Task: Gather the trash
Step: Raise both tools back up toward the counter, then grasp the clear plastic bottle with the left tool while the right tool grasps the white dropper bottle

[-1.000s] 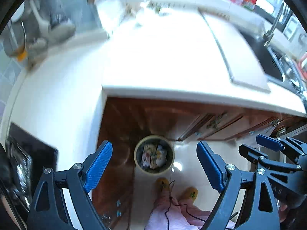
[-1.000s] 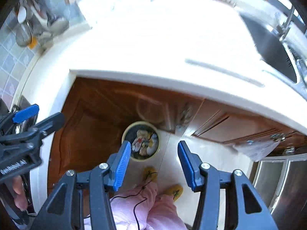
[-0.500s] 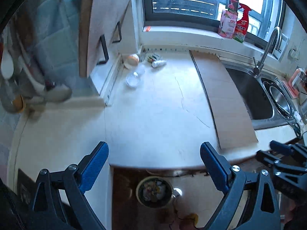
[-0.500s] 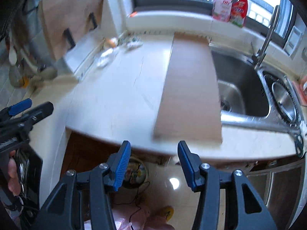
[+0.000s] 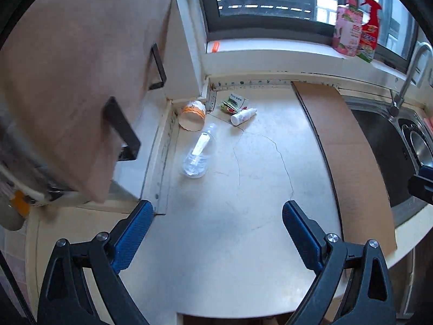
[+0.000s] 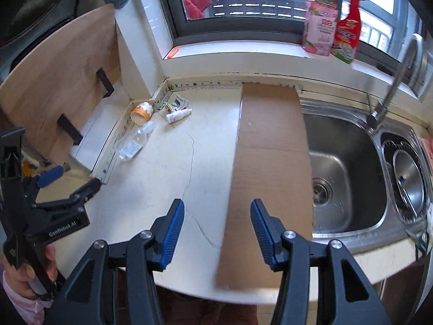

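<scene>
Countertop (image 5: 230,216), cream stone with thin dark cracks, runs under a dark-framed window (image 5: 270,8).

Trash, all gathered at the far left corner of the counter, well apart from both grippers:
- clear plastic bottle (image 5: 199,153), lying on its side beside the raised strip along the left wall; nearest of the group.
- paper cup (image 5: 192,116) with an orange band, tipped over, mouth toward the camera, in the very corner.
- small white bottle (image 5: 243,116), lying down, just right of the cup.
- crumpled green-and-red wrapper (image 5: 234,104), just behind the small white bottle, against the back wall.
The same four pieces show in the right wrist view, smaller, in the same corner.

Cardboard sheet (image 6: 270,149), brown, flat, lies from the back wall to the front edge of the counter, its right side overlapping the steel sink (image 6: 346,162). Tap (image 6: 392,81) rises behind the sink.

Windowsill: pink bottle (image 6: 320,27) and red spray bottle (image 6: 347,32), upright, touching side by side. Small orange object (image 5: 215,46) at the sill's left end; what it is cannot be told.

Wooden board (image 5: 67,94) with black brackets, mounted on the left wall.

Left gripper (image 5: 216,233): jaws spread wide, having just opened further; nothing between the blue pads, bare counter below. Also seen at the left edge of the right wrist view, held by a hand (image 6: 24,273) in a pink sleeve.

Right gripper (image 6: 216,230): jaws partly apart, nothing between them; it hangs over the counter's front edge, at the cardboard's left border.
</scene>
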